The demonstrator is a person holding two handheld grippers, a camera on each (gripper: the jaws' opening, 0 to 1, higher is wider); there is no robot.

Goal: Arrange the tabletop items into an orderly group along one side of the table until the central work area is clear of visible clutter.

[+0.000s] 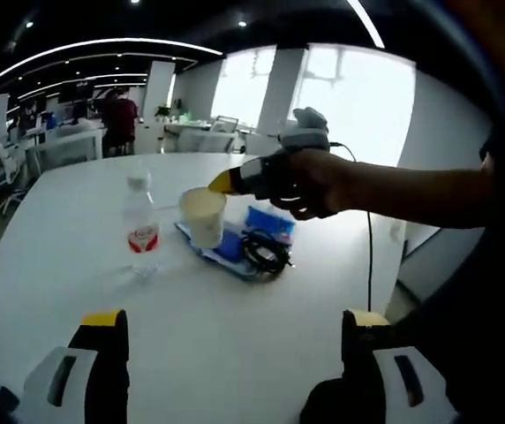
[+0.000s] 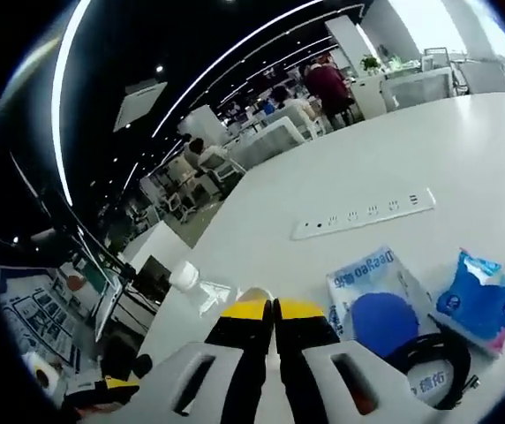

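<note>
On the white table (image 1: 76, 203) a clear water bottle (image 1: 142, 221) stands left of a cream paper cup (image 1: 204, 216). The cup rests on a flat blue-and-white pack (image 1: 222, 249), beside a black coiled cable (image 1: 266, 252) and a blue packet (image 1: 270, 221). My right gripper (image 1: 222, 183), held by a hand, reaches in from the right with its yellow tip at the cup's rim. In the right gripper view its jaws (image 2: 273, 307) are pressed together, with a sliver of the cup (image 2: 252, 292) just past them. My left gripper (image 1: 233, 320) hangs open over the near table.
A white power strip (image 2: 363, 215) lies farther out on the table. The bottle (image 2: 208, 293), the blue packet (image 2: 482, 300), the cable (image 2: 433, 358) and the pack with a blue disc (image 2: 380, 318) ring the right gripper. Desks, chairs and people fill the office behind.
</note>
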